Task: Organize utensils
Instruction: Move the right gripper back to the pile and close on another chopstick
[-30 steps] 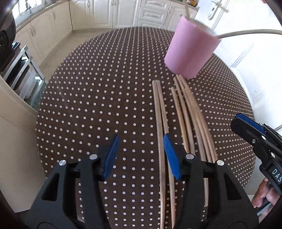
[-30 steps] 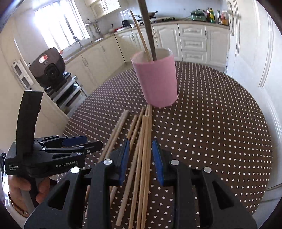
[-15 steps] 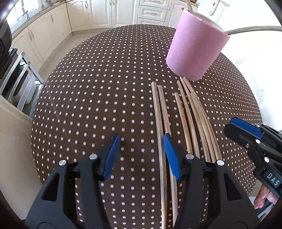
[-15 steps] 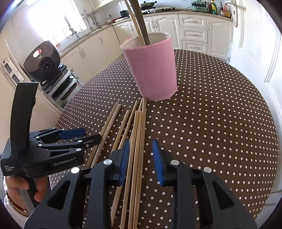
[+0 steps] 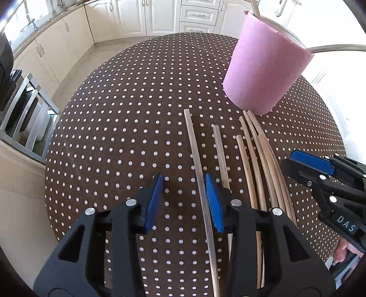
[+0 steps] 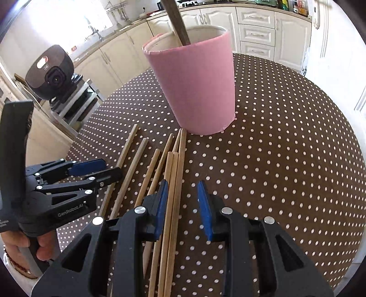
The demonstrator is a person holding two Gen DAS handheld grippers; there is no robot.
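Observation:
Several wooden chopsticks [image 5: 251,160] lie side by side on the brown dotted table [image 5: 114,137], their far ends near a pink cup [image 5: 263,75]. My left gripper [image 5: 185,201] is low over the leftmost chopstick [image 5: 196,160], which runs between its jaws against the right pad. The jaws are closing and the left pad is clear of the stick. My right gripper [image 6: 183,205] straddles two chopsticks [image 6: 172,182] that lie beside its left pad, with a gap to the right pad. The pink cup [image 6: 196,91] holds a dark utensil handle [image 6: 178,25].
The table's round edge drops off at the left and right. A dark appliance [image 6: 49,73] sits on a metal rack [image 5: 25,114] beyond the left edge. Cream cabinets [image 5: 160,18] line the far wall. A hand [image 6: 34,246] grips the left tool's handle.
Both grippers have come forward and lower over the chopsticks. The left jaws have narrowed, and the leftmost stick now lies apart from its neighbour, inside those jaws.

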